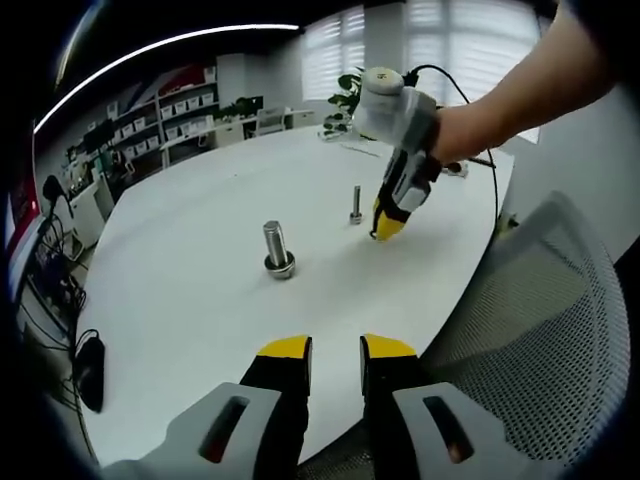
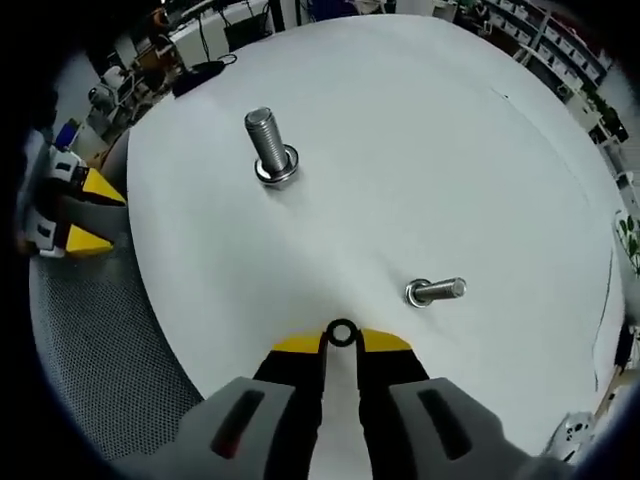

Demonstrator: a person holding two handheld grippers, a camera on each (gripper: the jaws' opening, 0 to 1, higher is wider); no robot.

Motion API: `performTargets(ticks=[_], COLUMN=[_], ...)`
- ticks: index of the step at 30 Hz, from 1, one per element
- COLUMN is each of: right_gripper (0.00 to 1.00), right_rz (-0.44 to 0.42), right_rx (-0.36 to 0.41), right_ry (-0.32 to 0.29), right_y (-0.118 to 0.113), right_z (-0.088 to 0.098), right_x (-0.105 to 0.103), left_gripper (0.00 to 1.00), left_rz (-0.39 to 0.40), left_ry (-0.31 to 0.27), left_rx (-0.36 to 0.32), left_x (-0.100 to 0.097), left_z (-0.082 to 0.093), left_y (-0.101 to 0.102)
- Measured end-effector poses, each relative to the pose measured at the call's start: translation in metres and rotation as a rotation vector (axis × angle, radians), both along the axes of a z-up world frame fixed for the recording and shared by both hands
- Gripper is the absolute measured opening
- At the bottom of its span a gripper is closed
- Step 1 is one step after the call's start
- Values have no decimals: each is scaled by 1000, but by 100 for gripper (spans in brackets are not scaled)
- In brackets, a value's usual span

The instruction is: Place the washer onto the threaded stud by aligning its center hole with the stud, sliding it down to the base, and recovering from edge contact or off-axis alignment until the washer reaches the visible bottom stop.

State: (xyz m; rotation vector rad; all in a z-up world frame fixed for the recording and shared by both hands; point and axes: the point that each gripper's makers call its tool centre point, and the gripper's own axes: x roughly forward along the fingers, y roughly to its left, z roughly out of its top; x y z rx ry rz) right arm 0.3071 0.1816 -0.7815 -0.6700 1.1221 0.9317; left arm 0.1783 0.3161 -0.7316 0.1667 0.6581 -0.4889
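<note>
Washer (image 2: 342, 333) pinched at right claw (image 2: 341, 343) tips; small stud (image 2: 435, 291) near

The room is bright. Daylight comes in through the windows (image 1: 440, 50) far ahead of the left claw (image 1: 335, 348), and they look washed out and white. A long ceiling light (image 1: 160, 45) glows in a curved line up and to the left of that claw. The white table (image 1: 200, 200) shines softly, with no hard glare. The big bolt (image 1: 277, 248) makes a small dark shadow at its foot. Straight lines bend near the edges of both views. The mesh chair (image 1: 540, 320) right of the left claw looks a bit blurry. The right claw (image 2: 341, 342) looks sharp.
</note>
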Motion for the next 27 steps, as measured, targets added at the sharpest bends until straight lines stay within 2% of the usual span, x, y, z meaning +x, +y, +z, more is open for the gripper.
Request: performTargets(ticks=[16,27], right_gripper=[13,13], right_rz=[-26,-12], right_rx=[2,7], right_ry=[-71,-104], right_y=[-13,-5], right_z=[41,48], right_x=[30,45], left_gripper=[17,17], left_rz=[1,1], left_ry=[-8,-11], left_rx=[-5,-4], left_x=[0,1], left_z=[2,2], left_y=[0,1])
